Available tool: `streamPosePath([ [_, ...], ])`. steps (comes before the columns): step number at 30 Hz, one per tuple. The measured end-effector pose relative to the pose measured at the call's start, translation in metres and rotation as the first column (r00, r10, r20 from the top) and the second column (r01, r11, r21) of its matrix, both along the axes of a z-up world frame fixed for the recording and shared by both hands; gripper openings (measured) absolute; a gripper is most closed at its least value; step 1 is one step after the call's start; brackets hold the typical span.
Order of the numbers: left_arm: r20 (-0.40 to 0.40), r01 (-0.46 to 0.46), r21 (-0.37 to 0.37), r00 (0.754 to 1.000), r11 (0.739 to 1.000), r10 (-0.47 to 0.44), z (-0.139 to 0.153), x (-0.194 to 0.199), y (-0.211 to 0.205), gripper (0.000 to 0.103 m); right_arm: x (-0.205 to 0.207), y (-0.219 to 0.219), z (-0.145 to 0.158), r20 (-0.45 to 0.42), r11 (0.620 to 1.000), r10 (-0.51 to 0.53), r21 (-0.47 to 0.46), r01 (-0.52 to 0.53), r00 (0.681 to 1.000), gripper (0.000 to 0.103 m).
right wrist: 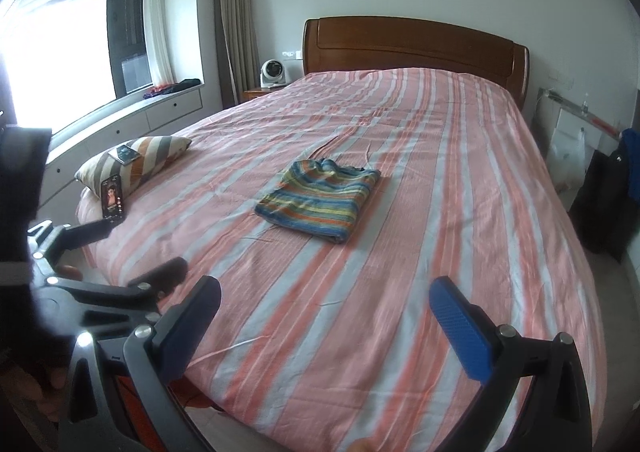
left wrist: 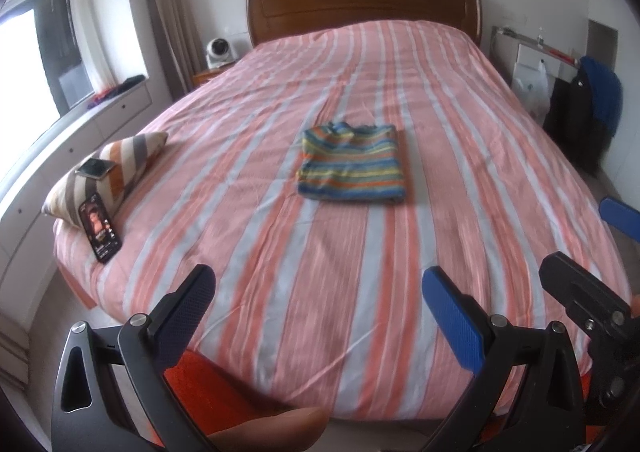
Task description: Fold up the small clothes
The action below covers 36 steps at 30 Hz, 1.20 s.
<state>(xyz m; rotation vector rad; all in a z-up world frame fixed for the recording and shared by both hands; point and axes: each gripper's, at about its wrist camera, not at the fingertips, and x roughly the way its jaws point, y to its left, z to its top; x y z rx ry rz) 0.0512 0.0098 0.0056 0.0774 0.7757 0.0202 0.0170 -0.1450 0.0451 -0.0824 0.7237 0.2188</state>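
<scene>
Nearest to you, both tools sit at the foot of the bed, raised above it and touching nothing. Your left gripper point(left wrist: 316, 304) has its jaws spread wide and released, with only bedding visible between them. Your right gripper point(right wrist: 324, 316) is in the same condition: jaws parted, nothing held. Each tool appears in the other's view, so the two are side by side and close together. Judged from this, you are standing off from the work, not engaged in it.

Beyond the grippers lies the striped bedspread point(left wrist: 280, 252), pink, orange and grey, reasonably flat with light creasing. It serves as the folding surface.

Further on, near the middle of the bed, rests the striped garment point(left wrist: 352, 162), the task's item. It lies as a compact rectangle with a neat folded edge facing you and its looser, bunched edge toward the headboard. It appears already folded; I judge this piece finished or nearly so. It is well apart from both grippers.

At your left edge of the bed, a striped cushion point(left wrist: 108, 172) props one phone point(left wrist: 100, 232) upright against it, screen lit and facing the foot of the bed, probably so that you can watch it. A second phone point(left wrist: 95, 168) lies flat on top of the cushion.

Farthest off stand the wooden headboard point(left wrist: 364, 6) and a small white fan point(left wrist: 218, 50) on the bedside stand.
</scene>
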Motion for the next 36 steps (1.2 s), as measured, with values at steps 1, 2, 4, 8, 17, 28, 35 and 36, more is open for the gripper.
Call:
streamPosePath([
  [1,-0.001,-0.001,0.0,1.0,1.0,0.001,0.0,0.001,0.0,0.103,-0.001,0.001,0.001,0.002,1.0,0.002,0.001,-0.002,1.0,0.102],
  [2,-0.002,-0.002,-0.001,1.0,1.0,0.002,0.0,0.001,0.0,0.103,-0.001,0.001,0.001,0.003,1.0,0.002,0.001,-0.002,1.0,0.102],
  [4,-0.001,-0.003,0.001,1.0,1.0,0.003,0.0,0.002,0.001,0.103,0.0,0.0,0.001,0.002,1.0,-0.004,-0.002,0.004,1.0,0.102],
  [8,0.008,-0.002,0.006,1.0,1.0,0.002,0.001,0.0,0.001,0.103,0.006,-0.001,-0.001,-0.023,1.0,-0.017,0.003,0.017,1.0,0.102],
  [17,-0.003,-0.016,-0.001,1.0,1.0,0.016,-0.001,0.001,0.004,0.103,0.009,0.001,-0.005,-0.055,1.0,-0.02,-0.022,0.018,0.998,0.102],
  [28,-0.014,-0.02,-0.003,1.0,1.0,0.02,-0.004,0.002,0.004,0.103,0.01,0.003,-0.01,-0.059,0.999,-0.032,-0.046,0.029,0.998,0.102],
  [35,0.018,-0.017,-0.037,1.0,0.999,0.017,-0.002,-0.001,0.009,0.103,0.011,-0.003,-0.013,-0.063,0.998,-0.048,-0.042,0.046,0.997,0.102],
  [36,0.031,-0.017,-0.031,0.999,0.999,0.018,-0.001,-0.002,0.009,0.103,0.01,-0.004,-0.013,-0.062,0.998,-0.047,-0.041,0.044,0.997,0.102],
])
